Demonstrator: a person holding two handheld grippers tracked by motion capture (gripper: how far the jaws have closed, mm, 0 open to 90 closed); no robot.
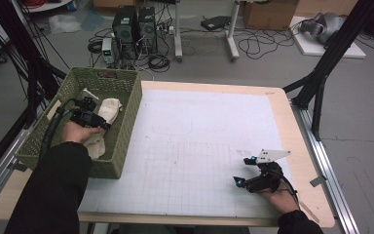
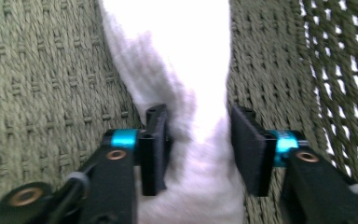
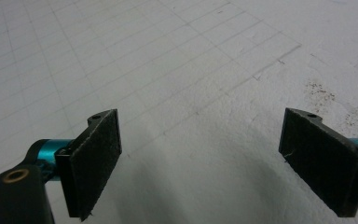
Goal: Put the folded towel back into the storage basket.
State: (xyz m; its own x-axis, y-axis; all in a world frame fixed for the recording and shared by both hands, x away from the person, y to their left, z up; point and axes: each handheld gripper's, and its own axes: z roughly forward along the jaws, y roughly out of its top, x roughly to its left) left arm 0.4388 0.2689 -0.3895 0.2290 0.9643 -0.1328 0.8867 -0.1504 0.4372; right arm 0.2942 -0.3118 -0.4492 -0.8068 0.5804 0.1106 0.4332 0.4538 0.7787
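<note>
Straddling the white cloth (image 2: 186, 93), the left tool (image 2: 198, 144) crowds the basket wall (image 2: 270, 70).

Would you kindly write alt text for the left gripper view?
The left gripper straddles a white cloth in a green woven basket, its black pads parted on either side. One pad touches the cloth; the other stands just off it.

We take this for a lab or robotics workroom. At twelve o'clock beyond the tabletop (image 1: 277, 105), two black computer towers (image 1: 135, 27) stand on a grey floor (image 1: 360, 97) amid loose cables (image 1: 258, 44). At two o'clock sits a cardboard box (image 1: 270, 13), and black frame struts (image 1: 328, 58) rise at three o'clock. A white gridded mat (image 1: 199, 161) covers the tabletop.
</note>
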